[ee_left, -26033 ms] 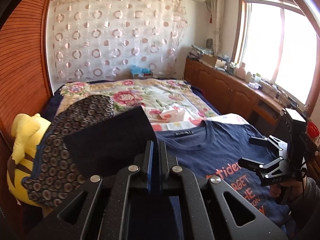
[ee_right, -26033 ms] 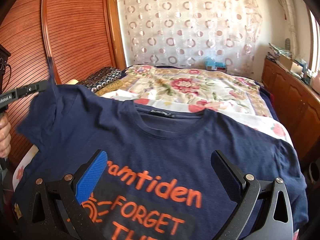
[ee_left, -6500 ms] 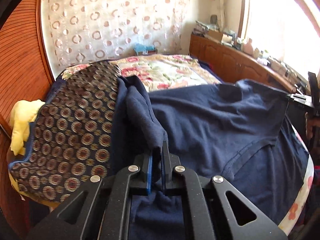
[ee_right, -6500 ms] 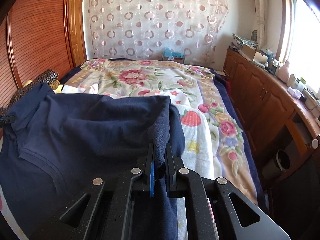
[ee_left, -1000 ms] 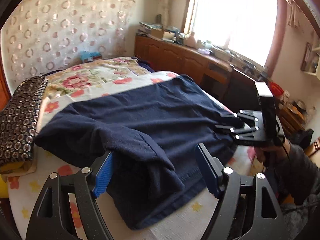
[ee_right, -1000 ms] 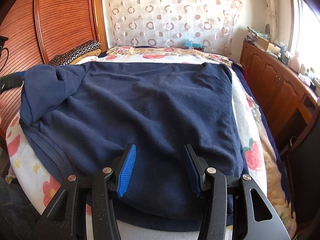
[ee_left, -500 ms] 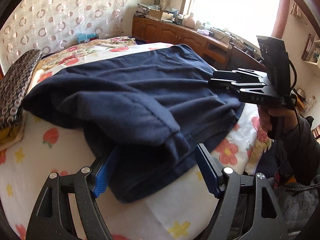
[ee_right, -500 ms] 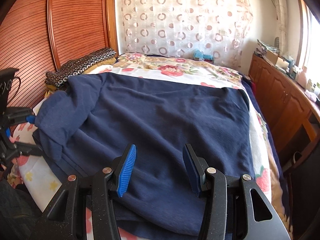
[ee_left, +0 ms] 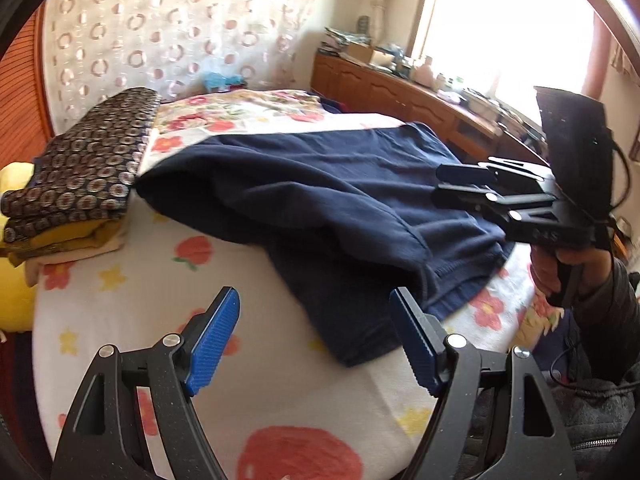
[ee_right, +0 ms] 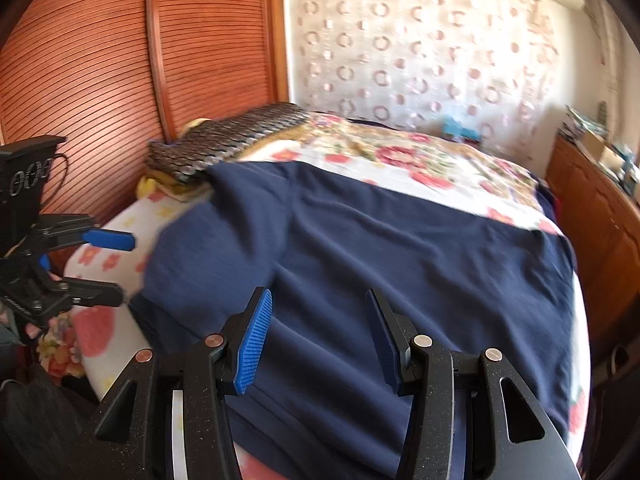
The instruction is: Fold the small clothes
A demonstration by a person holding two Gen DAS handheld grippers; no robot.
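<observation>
A navy T-shirt (ee_left: 328,200) lies on the floral bedspread (ee_left: 152,304), back side up, with one side folded over loosely. It fills the middle of the right wrist view (ee_right: 400,264). My left gripper (ee_left: 316,320) is open and empty, just off the shirt's near corner above bare bedspread. It shows at the left of the right wrist view (ee_right: 112,264). My right gripper (ee_right: 316,320) is open and empty, just above the shirt's near edge. It also shows at the right of the left wrist view (ee_left: 452,184).
A folded stack with a dark ring-patterned cloth (ee_left: 84,160) on top lies at the bed's left side by the wooden slatted wall (ee_right: 120,60). A yellow plush (ee_left: 12,268) sits beside it. A wooden cabinet (ee_left: 400,96) runs under the window on the right.
My left gripper has drawn back and to the left, off the shirt's corner. My right gripper has swung a little left. Both stay open.
</observation>
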